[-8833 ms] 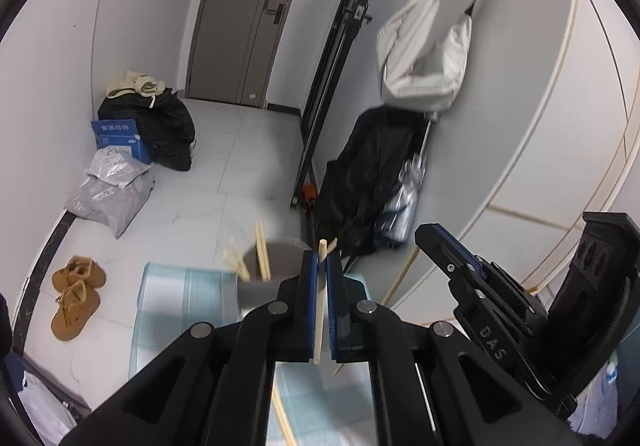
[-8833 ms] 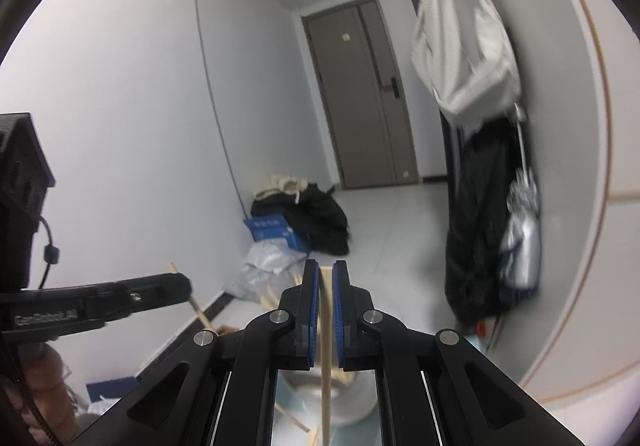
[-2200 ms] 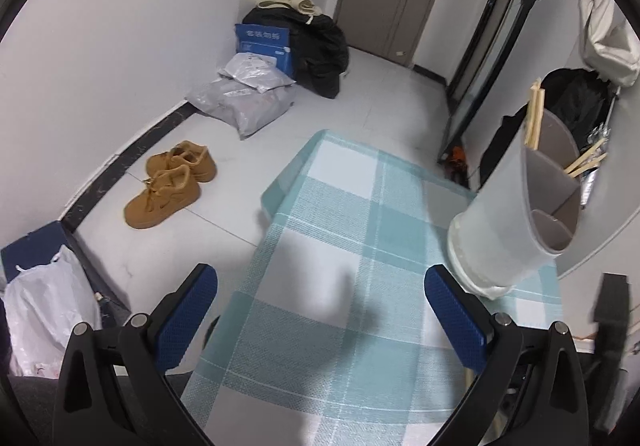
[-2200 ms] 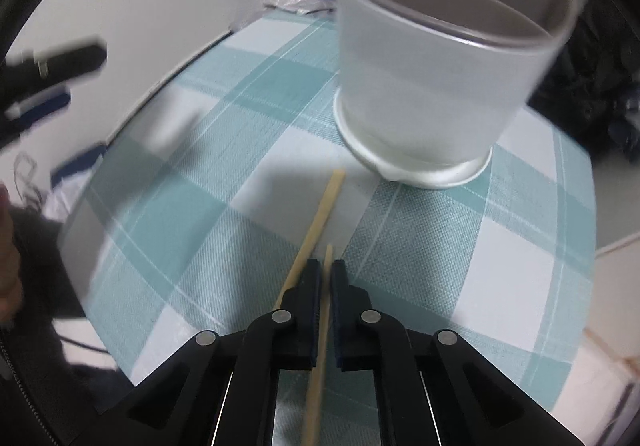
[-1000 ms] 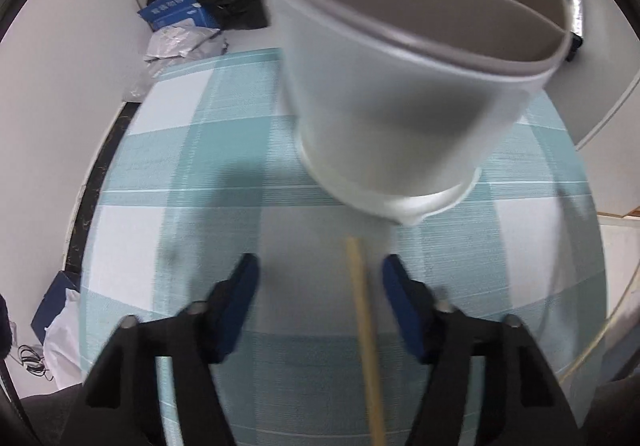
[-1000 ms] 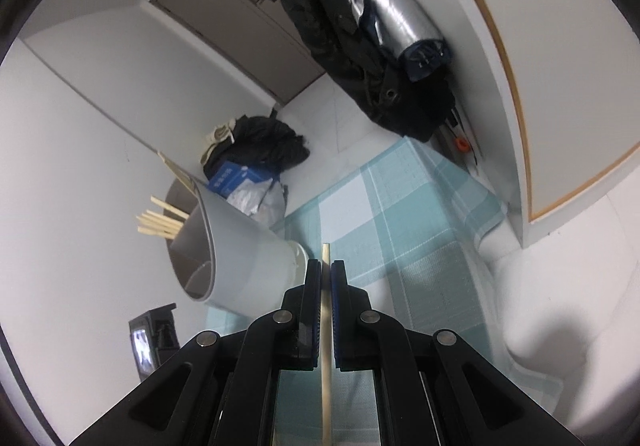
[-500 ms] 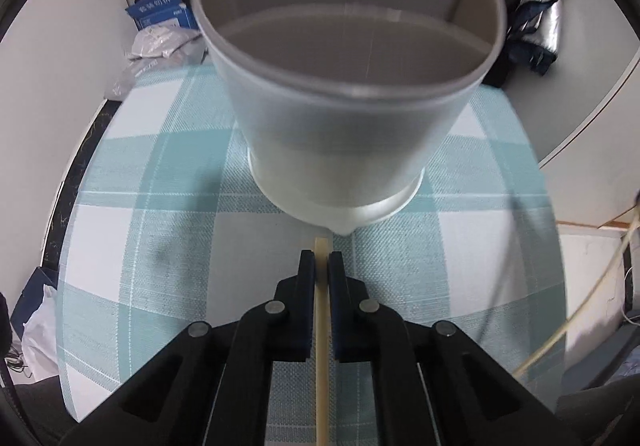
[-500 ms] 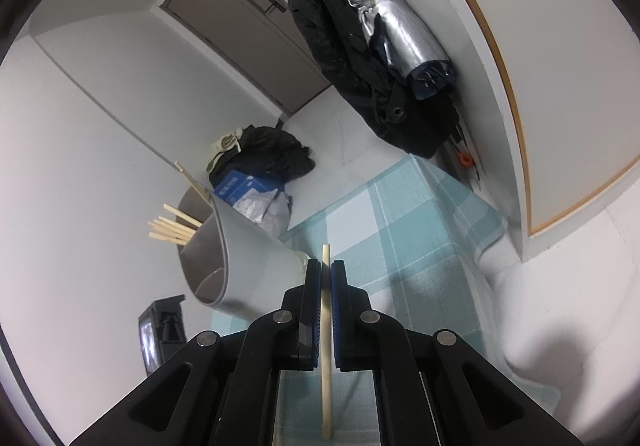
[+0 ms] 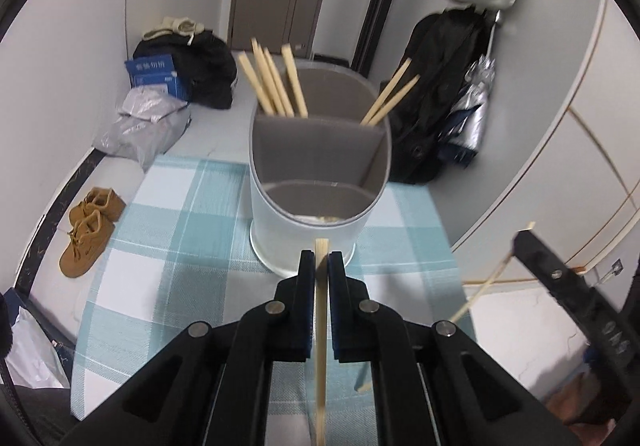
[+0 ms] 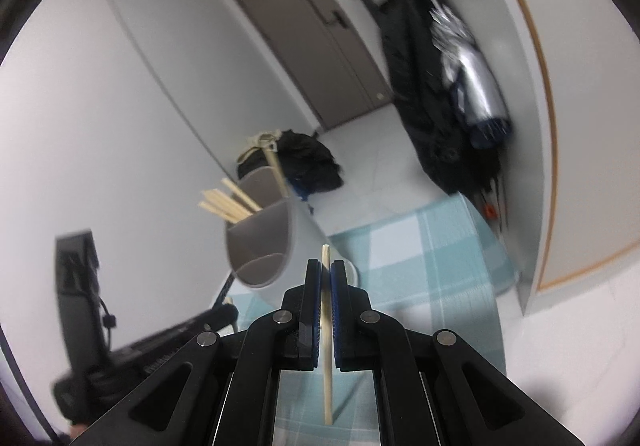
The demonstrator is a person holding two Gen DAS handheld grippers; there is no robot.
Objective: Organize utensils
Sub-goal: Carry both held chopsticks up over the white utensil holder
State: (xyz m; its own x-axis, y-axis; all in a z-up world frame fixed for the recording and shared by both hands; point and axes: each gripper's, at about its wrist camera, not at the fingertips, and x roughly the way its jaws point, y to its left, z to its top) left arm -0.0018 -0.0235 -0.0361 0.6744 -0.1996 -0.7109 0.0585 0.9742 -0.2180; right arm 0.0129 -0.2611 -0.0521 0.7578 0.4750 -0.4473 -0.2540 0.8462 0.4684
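Each hand-held gripper, left (image 9: pixel 318 266) and right (image 10: pixel 326 278), was closed on 1 chopstick (image 9: pixel 320 326), light, stiff, gripped near its upper end.

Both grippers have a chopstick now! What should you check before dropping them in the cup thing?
1. Left gripper shut on its chopstick: ok.
2. Right gripper shut on its own chopstick: ok.
3. Utensil holder standing upright on the checked tablecloth: ok.
4. Room in the holder: ok. The near compartment looks open at the top; the far left one holds the bundle of chopsticks, the far right one two more.
5. Left chopstick lined up over an opening: not ok; its tip is in front of the holder's wall, not above the rim.
6. Grippers apart enough not to bump: cannot tell.
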